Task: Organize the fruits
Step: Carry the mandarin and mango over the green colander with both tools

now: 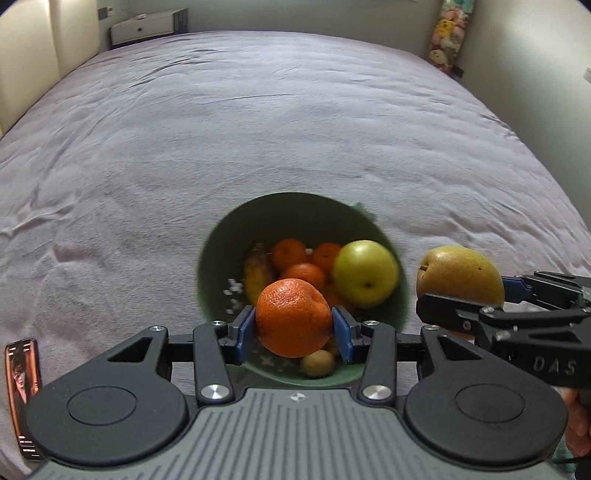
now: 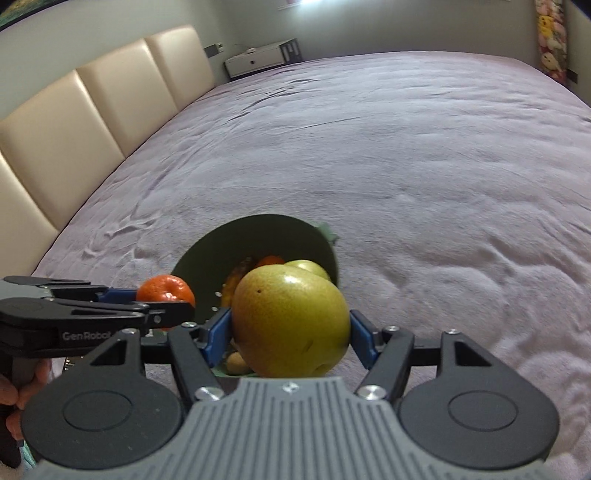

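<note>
A green bowl [image 1: 225, 236] sits on the bed and holds several oranges [image 1: 291, 253], a green apple [image 1: 364, 273], a yellow fruit and a small brown fruit [image 1: 317, 363]. My left gripper [image 1: 293, 328] is shut on an orange [image 1: 291, 317] just above the bowl's near edge. My right gripper [image 2: 290, 332] is shut on a yellow-green pear [image 2: 291, 321], held to the right of the bowl [image 2: 258, 236]. The pear also shows in the left wrist view [image 1: 460, 275], and the orange in the right wrist view [image 2: 166, 290].
The bowl stands on a wide bed with a pale lilac sheet [image 1: 258, 129]. A cream padded headboard [image 2: 74, 122] runs along the left. A phone [image 1: 22, 395] lies at the bed's near left. A white cabinet [image 1: 144, 27] stands beyond.
</note>
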`<state>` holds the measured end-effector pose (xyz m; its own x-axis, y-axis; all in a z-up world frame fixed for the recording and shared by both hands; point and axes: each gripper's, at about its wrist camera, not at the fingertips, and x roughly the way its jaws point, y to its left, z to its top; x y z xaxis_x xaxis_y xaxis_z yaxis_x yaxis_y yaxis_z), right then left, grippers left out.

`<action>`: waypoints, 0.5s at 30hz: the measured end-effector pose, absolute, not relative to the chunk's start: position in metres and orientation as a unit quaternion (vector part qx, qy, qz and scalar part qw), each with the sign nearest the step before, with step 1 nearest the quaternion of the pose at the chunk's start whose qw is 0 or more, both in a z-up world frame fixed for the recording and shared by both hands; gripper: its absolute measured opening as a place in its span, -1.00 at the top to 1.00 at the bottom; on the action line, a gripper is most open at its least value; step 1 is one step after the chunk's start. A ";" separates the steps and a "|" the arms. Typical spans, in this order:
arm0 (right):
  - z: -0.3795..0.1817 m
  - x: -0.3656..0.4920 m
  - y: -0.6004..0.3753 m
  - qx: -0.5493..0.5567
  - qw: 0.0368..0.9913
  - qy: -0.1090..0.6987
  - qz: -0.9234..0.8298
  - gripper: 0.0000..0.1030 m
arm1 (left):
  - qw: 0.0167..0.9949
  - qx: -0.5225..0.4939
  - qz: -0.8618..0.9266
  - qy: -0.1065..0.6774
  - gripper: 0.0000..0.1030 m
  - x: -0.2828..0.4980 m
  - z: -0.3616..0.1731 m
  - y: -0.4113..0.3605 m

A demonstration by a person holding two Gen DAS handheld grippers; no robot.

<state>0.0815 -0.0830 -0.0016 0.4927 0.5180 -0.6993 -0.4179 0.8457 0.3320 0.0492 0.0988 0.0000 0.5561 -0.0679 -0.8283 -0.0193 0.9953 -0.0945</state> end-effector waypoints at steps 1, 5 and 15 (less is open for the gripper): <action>-0.003 0.083 -0.077 0.055 0.861 0.424 0.276 -0.24 | 0.880 -0.045 -0.009 0.473 0.03 0.051 -0.002 0.102; -0.013 0.089 -0.059 0.039 0.856 0.426 0.291 -0.24 | 0.877 -0.029 -0.003 0.480 0.03 0.059 -0.011 0.108; -0.033 0.111 -0.048 0.040 0.850 0.434 0.294 -0.24 | 0.865 0.018 0.000 0.501 0.03 0.082 -0.037 0.107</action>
<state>0.1110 -0.0475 -0.0334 0.4494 0.5351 -0.7153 -0.4658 0.8236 0.3236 0.0822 0.1069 -0.0367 0.4985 0.0176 -0.8667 0.0190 0.9993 0.0311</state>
